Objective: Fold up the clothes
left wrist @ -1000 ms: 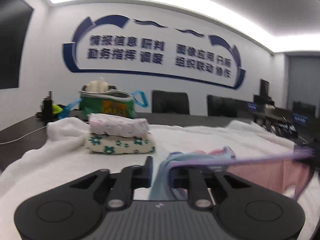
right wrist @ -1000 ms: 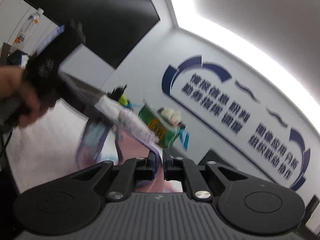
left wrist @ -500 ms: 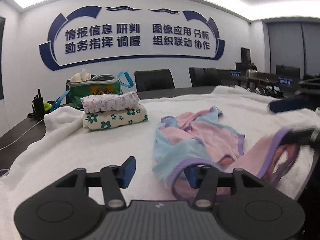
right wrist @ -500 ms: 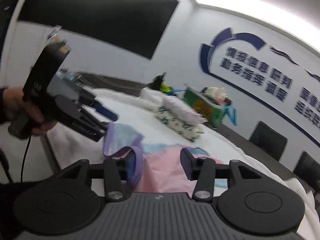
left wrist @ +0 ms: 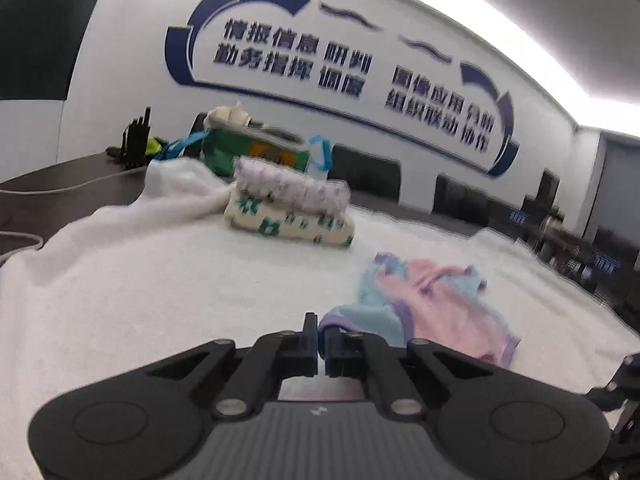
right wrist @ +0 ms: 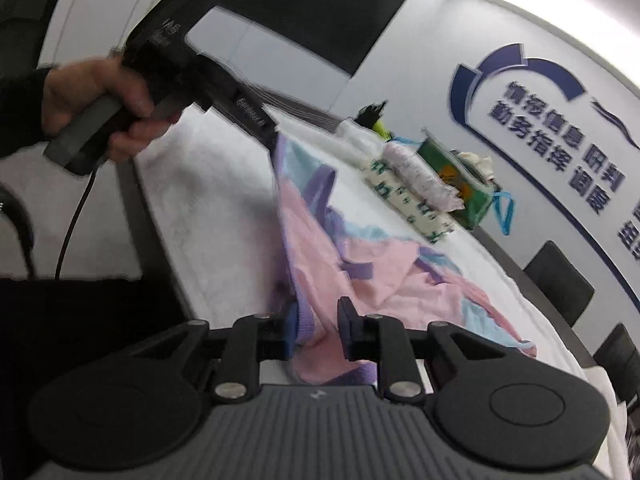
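Having just closed, the left claw [left wrist: 321, 346] clenches the garment's [left wrist: 440, 304] near edge; the right claw [right wrist: 319, 330], narrowing around its hem, readies a fold.

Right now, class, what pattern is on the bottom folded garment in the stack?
Cream with green flowers, clearest in the left wrist view.

Pink, blue and purple-trimmed garment [right wrist: 360, 276] lies rumpled on the white towel [left wrist: 160, 280].

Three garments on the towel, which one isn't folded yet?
The pink and blue one with purple trim, lying crumpled and spread out nearest the claws. The floral pair is folded and stacked beyond it, by the green bag.
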`<state>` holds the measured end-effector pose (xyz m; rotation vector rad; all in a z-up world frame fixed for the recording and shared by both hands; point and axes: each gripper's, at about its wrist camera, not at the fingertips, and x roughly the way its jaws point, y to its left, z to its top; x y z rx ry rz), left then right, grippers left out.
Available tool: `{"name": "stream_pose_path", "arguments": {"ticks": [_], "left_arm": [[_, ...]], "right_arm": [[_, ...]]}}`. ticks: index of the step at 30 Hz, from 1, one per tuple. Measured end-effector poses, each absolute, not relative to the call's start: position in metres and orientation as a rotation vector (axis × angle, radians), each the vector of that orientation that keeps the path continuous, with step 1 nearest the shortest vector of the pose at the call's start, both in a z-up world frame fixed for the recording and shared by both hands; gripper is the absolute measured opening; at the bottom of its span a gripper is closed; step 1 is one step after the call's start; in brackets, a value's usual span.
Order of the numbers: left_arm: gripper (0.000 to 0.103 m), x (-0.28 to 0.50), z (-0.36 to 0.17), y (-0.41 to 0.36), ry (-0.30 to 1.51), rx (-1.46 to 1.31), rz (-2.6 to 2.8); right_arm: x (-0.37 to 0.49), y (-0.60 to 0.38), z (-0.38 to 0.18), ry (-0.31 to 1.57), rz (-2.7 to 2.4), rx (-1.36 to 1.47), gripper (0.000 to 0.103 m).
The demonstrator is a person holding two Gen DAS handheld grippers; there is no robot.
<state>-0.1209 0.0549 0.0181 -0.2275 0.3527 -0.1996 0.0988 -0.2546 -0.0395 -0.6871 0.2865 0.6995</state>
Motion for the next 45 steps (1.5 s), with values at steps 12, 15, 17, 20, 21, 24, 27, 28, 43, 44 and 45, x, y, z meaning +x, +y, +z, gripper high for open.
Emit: {"name": "stream_pose_path", "arguments": {"ticks": [12, 15, 17, 20, 21, 24, 27, 28, 43, 44, 45], "left_arm": [[0.001, -0.148, 0.161, 0.04, 0.02, -0.133, -0.318], [0.001, -0.157, 0.161, 0.037, 0.032, -0.13, -0.314], [0.005, -0.142, 0.133, 0.038, 0.168, -0.132, -0.303], [0.014, -0.123, 0.072, 0.041, 0.407, -0.121, -0.289], [0.019, -0.123, 0.056, 0.044, 0.463, -0.128, -0.3], [0.033, -0.131, 0.036, 0.045, 0.537, -0.08, -0.373], [0.063, -0.148, 0.04, 0.038, 0.527, 0.029, -0.482], [0.064, -0.154, 0.041, 0.036, 0.523, 0.065, -0.518], [0.009, -0.096, 0.035, -0.035, 0.533, 0.417, -0.626], [0.01, -0.094, 0.038, -0.032, 0.531, 0.395, -0.626], [0.009, -0.092, 0.041, -0.027, 0.525, 0.371, -0.622]], "right_arm": [[0.13, -0.292, 0.125, -0.241, 0.335, -0.427, 0.007], [0.099, -0.293, 0.15, -0.395, 0.367, -0.41, 0.007], [0.101, -0.29, 0.141, -0.346, 0.398, -0.416, 0.007], [0.138, -0.278, 0.09, -0.045, 0.462, -0.448, 0.008], [0.154, -0.274, 0.068, 0.074, 0.47, -0.462, 0.007], [0.172, -0.273, 0.016, 0.244, 0.469, -0.461, 0.007], [0.169, -0.276, 0.002, 0.252, 0.462, -0.447, 0.007], [0.165, -0.278, 0.003, 0.237, 0.458, -0.44, 0.007], [0.102, -0.277, 0.02, 0.178, 0.445, -0.509, 0.007], [0.102, -0.278, 0.016, 0.19, 0.444, -0.503, 0.007], [0.101, -0.279, 0.013, 0.202, 0.443, -0.498, 0.007]]}}
